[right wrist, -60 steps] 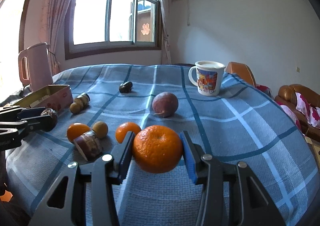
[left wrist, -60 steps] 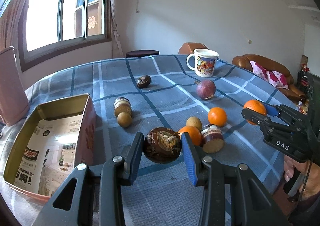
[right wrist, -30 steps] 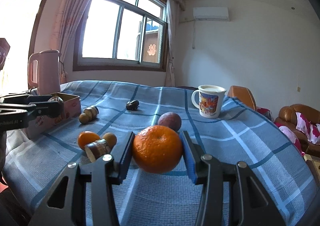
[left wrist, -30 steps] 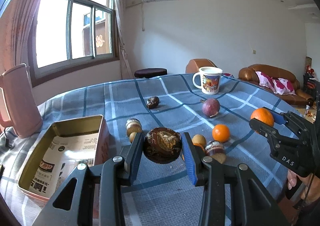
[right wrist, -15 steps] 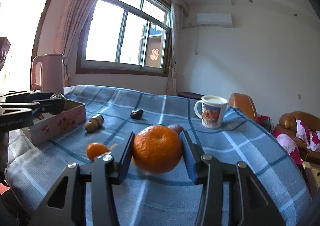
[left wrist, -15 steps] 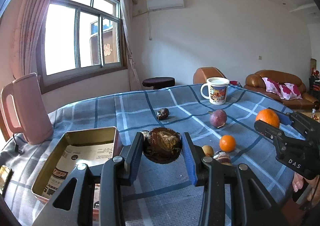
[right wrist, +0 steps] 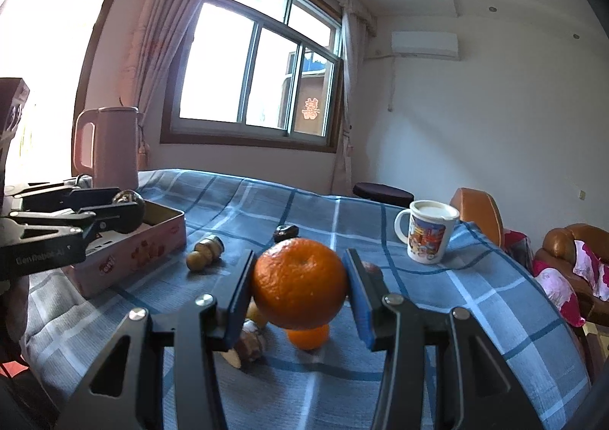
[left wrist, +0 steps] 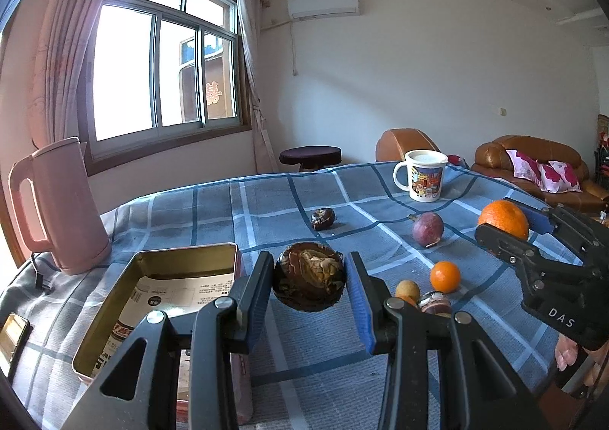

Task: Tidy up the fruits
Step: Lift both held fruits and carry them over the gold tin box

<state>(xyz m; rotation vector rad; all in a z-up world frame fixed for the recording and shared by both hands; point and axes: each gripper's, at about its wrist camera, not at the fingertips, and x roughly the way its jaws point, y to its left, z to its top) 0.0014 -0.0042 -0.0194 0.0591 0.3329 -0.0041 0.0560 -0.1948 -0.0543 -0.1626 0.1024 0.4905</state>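
**Both hands loaded, the tin waiting on the left**

Far left on the checked tablecloth (left wrist: 213, 216) stands a pink kettle (left wrist: 57, 209), out of the way at the table's edge, and just beside it lies the open tin (left wrist: 114, 319), lid off and lined with printed paper. No fruit shows in the part of it that can be seen. It looks to me like the place the fruit is meant to end up.

Next comes the left gripper (left wrist: 309, 287), its jaws closed on a dark brown, wrinkled fruit (left wrist: 309, 279) and holding it clear of the cloth. From the other side it sits right at the tin's near rim, so I would judge it is held high to clear the wall before being let go.

Loose fruit lies toward the middle of the table: a small dark fruit (left wrist: 322, 219), a purple passion fruit (left wrist: 428, 229), a small orange (left wrist: 445, 277) and a little tan fruit (left wrist: 407, 290) close together. A cut piece sits by them, mostly hidden.

Further right, the right gripper (right wrist: 299, 291) has its jaws clamped on a large orange (right wrist: 299, 288), lifted well above the cloth and well apart from the tin, probably waiting its turn.

Behind it all stands a printed mug (left wrist: 423, 175), no part of the sorting as far as I can tell.
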